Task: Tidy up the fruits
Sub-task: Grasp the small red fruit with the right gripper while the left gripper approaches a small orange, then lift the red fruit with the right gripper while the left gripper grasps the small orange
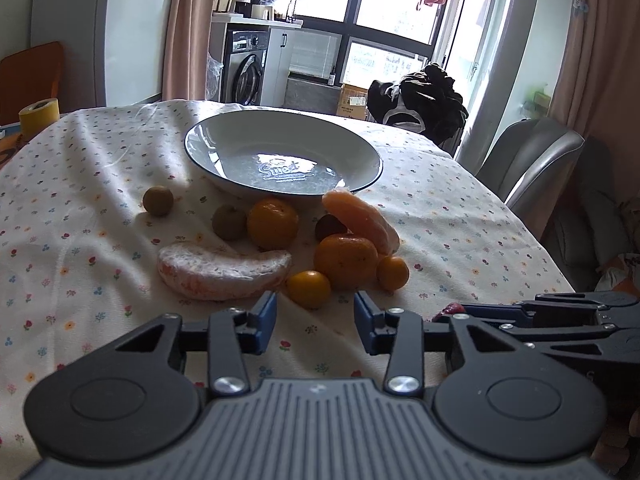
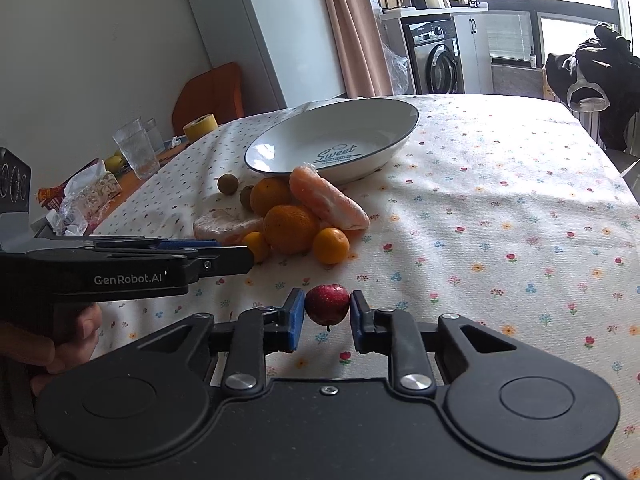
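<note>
Right gripper (image 2: 327, 312): closed on a small red fruit (image 2: 327, 304), above the tablecloth (image 2: 500, 208).
Left gripper (image 1: 315, 316): jaws apart, empty.
Remaining fruits (image 1: 280, 248): clustered just before the plate (image 1: 224, 136).

Fruit heap on the table (image 2: 500, 208) just in front of the plate (image 1: 224, 136), with your two tools nearest you.

The plate sits toward the far side of the table. Touching its near rim lies a peeled segment (image 1: 362, 220); another peeled segment (image 1: 224, 270) lies to the left, nearer you. Between them cluster two oranges (image 1: 346, 261), with small round fruits beside them. Your left tool (image 1: 315, 322) hovers just before the heap; your right tool (image 2: 326, 318), to its right, has a small fruit (image 2: 327, 303) between its fingers.
</note>
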Available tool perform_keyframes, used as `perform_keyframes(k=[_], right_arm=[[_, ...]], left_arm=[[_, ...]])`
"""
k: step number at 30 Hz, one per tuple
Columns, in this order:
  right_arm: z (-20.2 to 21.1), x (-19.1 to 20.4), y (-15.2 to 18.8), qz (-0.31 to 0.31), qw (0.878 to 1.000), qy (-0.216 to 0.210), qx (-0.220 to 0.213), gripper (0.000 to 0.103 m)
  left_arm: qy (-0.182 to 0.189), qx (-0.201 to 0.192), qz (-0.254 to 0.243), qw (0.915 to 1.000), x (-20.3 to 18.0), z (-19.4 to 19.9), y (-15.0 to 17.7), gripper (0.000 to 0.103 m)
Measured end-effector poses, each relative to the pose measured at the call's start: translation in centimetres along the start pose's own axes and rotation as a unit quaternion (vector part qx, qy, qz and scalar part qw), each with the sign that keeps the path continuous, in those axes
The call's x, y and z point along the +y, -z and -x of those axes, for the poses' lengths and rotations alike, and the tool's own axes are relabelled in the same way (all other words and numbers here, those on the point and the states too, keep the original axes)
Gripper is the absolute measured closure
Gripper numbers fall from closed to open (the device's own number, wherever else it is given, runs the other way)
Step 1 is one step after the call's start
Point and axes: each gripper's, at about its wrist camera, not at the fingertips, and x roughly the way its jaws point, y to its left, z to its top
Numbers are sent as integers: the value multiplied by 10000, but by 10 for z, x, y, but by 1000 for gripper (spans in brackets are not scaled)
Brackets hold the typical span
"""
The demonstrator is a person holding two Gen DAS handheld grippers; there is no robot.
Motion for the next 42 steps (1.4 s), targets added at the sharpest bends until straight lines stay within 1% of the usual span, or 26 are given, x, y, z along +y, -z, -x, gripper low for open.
perform_keyframes(k=[2, 3, 5, 12, 17, 19, 23, 32, 42], right_arm=[[0, -2, 0, -30, 10000, -4, -12, 80], [0, -3, 0, -38, 10000, -4, -16, 80], [0, -4, 1, -61, 10000, -10, -22, 80], [1, -9, 3, -124, 9999, 29, -31, 80], [1, -10, 2, -119, 9999, 19, -55, 80], [0, -8, 2, -103, 9999, 12, -72, 80], [2, -6, -1, -65, 9999, 17, -109, 80], [4, 6, -13, 92, 9997, -10, -228, 80], [2, 16, -31, 249, 9989, 6, -404, 80]], left_arm=[[-2, 15, 42, 10000, 0, -4, -1, 66], [-10, 25, 62, 10000, 0, -6, -2, 69], [-36, 51, 87, 9999, 1, -10, -3, 70], [-52, 172, 47, 9998, 1, -21, -5, 70], [-98, 135, -81, 9998, -2, -23, -5, 70], [-177, 100, -105, 9997, -2, -23, -4, 78], [-77, 98, 12, 9999, 3, -19, -3, 79], [41, -157, 70, 9998, 4, 4, -6, 79], [16, -437, 163, 9989, 11, 21, -17, 79]])
